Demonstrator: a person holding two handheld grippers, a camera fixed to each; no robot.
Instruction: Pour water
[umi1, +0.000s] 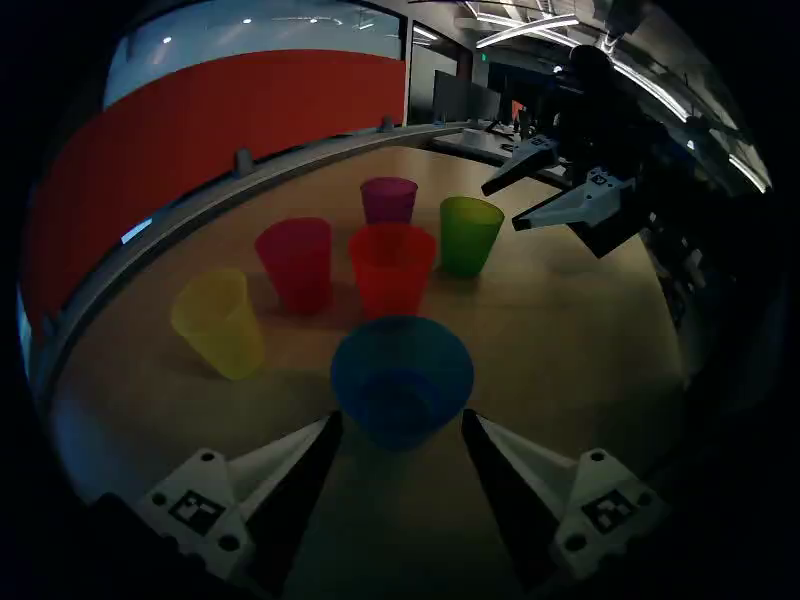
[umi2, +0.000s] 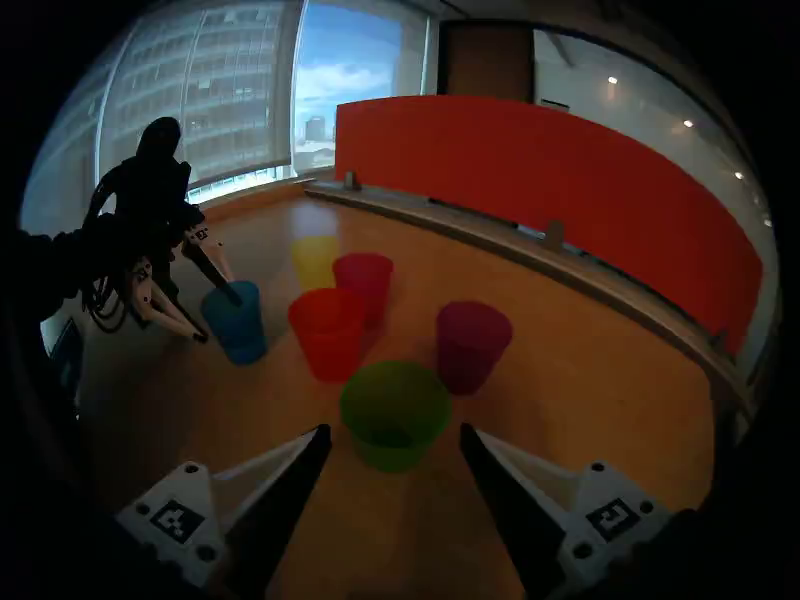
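Several translucent plastic cups stand upright in a cluster on a wooden table. A blue cup sits just ahead of my left gripper, whose open fingers flank it. A green cup stands between the open fingers of my right gripper. Between the two are an orange-red cup, a crimson cup, a yellow cup and a purple cup. I cannot tell whether any cup holds water.
A long orange-red partition runs along the table's far edge behind a grey rail. Large windows are in the background. A person's dark shape holds the left gripper. Bare tabletop lies right of the purple cup.
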